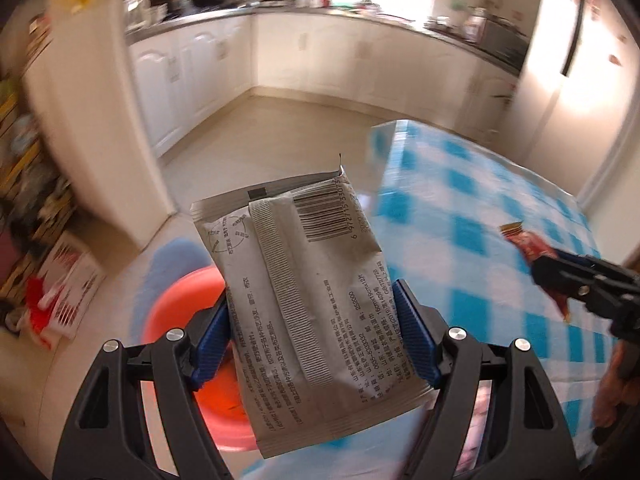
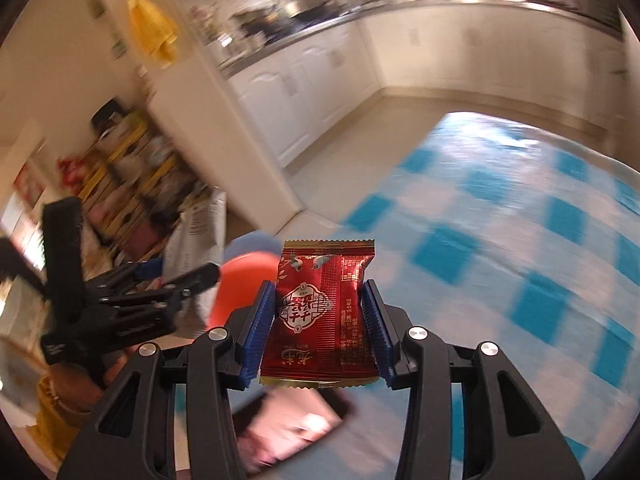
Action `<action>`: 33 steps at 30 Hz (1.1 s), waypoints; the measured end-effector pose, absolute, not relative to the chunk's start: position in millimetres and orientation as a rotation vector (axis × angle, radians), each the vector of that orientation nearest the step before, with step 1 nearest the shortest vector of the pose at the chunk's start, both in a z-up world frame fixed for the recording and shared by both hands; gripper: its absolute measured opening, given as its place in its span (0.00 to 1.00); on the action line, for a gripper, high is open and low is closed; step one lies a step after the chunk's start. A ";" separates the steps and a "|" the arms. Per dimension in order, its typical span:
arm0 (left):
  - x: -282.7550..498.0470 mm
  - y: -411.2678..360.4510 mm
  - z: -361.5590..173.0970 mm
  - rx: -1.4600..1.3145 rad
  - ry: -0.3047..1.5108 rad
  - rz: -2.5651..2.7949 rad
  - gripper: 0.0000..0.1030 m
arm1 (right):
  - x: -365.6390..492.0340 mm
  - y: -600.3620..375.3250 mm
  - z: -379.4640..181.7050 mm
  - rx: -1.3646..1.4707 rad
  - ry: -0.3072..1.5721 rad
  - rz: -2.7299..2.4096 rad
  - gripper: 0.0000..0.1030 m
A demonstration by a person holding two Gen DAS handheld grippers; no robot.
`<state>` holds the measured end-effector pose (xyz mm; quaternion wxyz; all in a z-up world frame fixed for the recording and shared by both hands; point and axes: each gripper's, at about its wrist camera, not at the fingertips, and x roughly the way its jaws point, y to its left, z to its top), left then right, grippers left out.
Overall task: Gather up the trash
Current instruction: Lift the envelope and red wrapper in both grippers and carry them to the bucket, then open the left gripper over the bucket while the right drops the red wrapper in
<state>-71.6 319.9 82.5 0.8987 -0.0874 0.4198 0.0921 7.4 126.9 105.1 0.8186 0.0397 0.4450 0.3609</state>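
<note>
My left gripper (image 1: 312,332) is shut on a grey printed pouch (image 1: 296,300) with a barcode, held up beyond the left edge of the table. Under it, blurred, lies a round red-orange bin (image 1: 188,308) on the floor. My right gripper (image 2: 318,312) is shut on a red snack wrapper (image 2: 320,312) with gold trim, held over the blue-and-white checked tablecloth (image 2: 500,248). The left wrist view shows the right gripper (image 1: 556,276) with the red wrapper (image 1: 528,246) at the right. In the right wrist view the left gripper (image 2: 172,280) holds the grey pouch (image 2: 200,232) at the left, near the red-orange bin (image 2: 240,280).
A pink phone-like slab (image 2: 288,432) lies on the table under my right gripper. White kitchen cabinets (image 1: 192,64) line the far wall. A cluttered shelf (image 1: 24,184) and a red-and-white box (image 1: 68,292) stand at the left. A person's hand (image 2: 68,392) holds the left gripper.
</note>
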 end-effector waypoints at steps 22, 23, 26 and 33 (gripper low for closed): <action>-73.0 422.3 -29.9 -0.297 1.079 0.330 0.80 | 15.6 289.8 78.0 -0.131 1.090 0.917 0.72; -72.9 422.2 -32.7 -0.297 1.086 0.333 0.81 | 16.4 286.9 78.1 -0.127 1.085 0.908 0.74; -72.9 426.3 -38.2 -0.296 1.101 0.346 0.84 | 18.1 271.8 81.3 -0.099 1.068 0.873 0.80; -74.9 419.2 -15.1 -0.238 1.045 0.389 0.84 | 19.8 214.8 100.2 -0.019 0.974 0.737 0.85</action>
